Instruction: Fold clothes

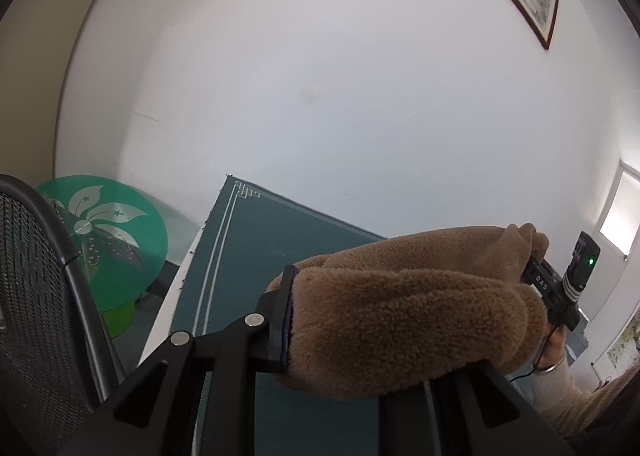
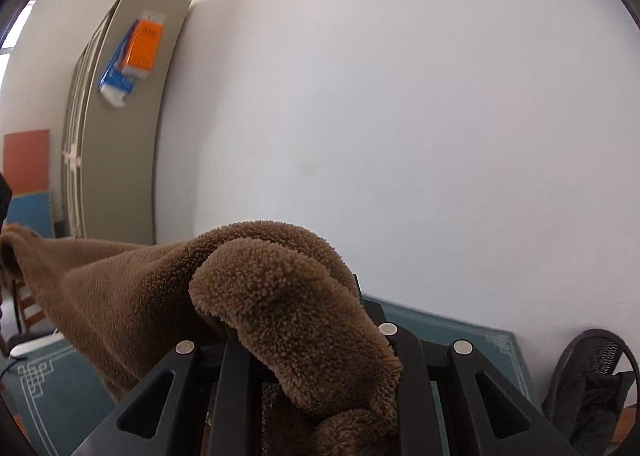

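Observation:
A brown fleece garment (image 1: 400, 308) hangs stretched in the air between my two grippers, above a teal mat (image 1: 248, 240). My left gripper (image 1: 360, 320) is shut on one end of it. Only its left finger (image 1: 282, 316) shows, and fleece covers the other. The right gripper (image 1: 536, 276) shows at the far end in the left wrist view, clamped on the cloth and held by a hand (image 1: 556, 344). In the right wrist view the fleece (image 2: 288, 308) bunches over my right gripper (image 2: 292, 296), hides its fingertips, and runs off tight to the left.
A black mesh chair (image 1: 36, 296) stands close on the left, beside a round green glass table (image 1: 120, 240). A white wall is just behind the mat (image 2: 472, 340). A grey cabinet (image 2: 120, 136) stands at the left, and another mesh chair (image 2: 592, 372) at the right.

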A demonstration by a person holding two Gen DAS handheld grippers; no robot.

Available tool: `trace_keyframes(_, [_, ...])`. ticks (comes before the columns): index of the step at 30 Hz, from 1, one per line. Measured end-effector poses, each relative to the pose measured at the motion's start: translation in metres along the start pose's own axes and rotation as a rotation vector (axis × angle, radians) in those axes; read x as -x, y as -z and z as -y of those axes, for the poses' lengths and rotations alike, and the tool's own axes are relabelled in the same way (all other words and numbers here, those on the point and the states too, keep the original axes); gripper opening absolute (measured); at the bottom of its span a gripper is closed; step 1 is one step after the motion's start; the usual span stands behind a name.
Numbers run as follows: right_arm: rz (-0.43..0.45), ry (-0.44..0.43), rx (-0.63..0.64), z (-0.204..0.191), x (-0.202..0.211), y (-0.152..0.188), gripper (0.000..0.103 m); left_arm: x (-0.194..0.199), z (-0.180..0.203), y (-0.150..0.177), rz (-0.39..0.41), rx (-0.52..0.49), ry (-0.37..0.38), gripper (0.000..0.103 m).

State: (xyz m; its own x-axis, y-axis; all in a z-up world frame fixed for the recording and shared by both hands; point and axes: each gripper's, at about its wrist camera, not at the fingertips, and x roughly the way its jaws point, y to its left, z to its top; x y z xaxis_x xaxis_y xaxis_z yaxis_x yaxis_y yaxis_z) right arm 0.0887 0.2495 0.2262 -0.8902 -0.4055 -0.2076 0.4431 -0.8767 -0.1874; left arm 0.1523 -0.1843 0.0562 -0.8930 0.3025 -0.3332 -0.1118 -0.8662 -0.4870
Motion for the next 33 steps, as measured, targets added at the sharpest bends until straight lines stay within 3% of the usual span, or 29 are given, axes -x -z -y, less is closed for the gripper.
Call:
trace_keyframes(3, [0.051, 0.020, -0.022, -0.001, 0.004, -0.003, 0.020, 0.008, 0.007, -0.002, 0.025, 0.010, 0.021, 0.021])
trace_keyframes(8, [0.175, 0.091, -0.057, 0.013, 0.053, -0.020, 0.020, 0.029, 0.033, -0.014, 0.092, -0.016, 0.057, 0.021])
trace_keyframes(16, [0.399, 0.208, -0.090, 0.032, 0.131, -0.062, 0.020, 0.091, 0.105, -0.070, 0.324, -0.124, 0.185, 0.021])
trace_keyframes(20, [0.504, 0.283, -0.073, 0.055, 0.191, -0.083, 0.020, 0.127, 0.143, -0.088, 0.442, -0.183, 0.259, 0.021])
trace_keyframes(24, [0.593, 0.334, -0.047, 0.032, 0.203, -0.111, 0.020, 0.156, 0.173, -0.103, 0.534, -0.237, 0.303, 0.022])
trace_keyframes(26, [0.585, 0.309, -0.060, 0.020, 0.201, -0.122, 0.020, 0.170, 0.185, -0.108, 0.563, -0.246, 0.321, 0.023])
trace_keyframes(29, [0.510, 0.213, -0.131, 0.040, 0.206, -0.112, 0.020, 0.186, 0.199, -0.108, 0.594, -0.258, 0.355, 0.023])
trace_keyframes(33, [0.366, 0.089, -0.211, 0.061, 0.204, -0.089, 0.020, 0.175, 0.208, -0.096, 0.566, -0.285, 0.336, 0.023])
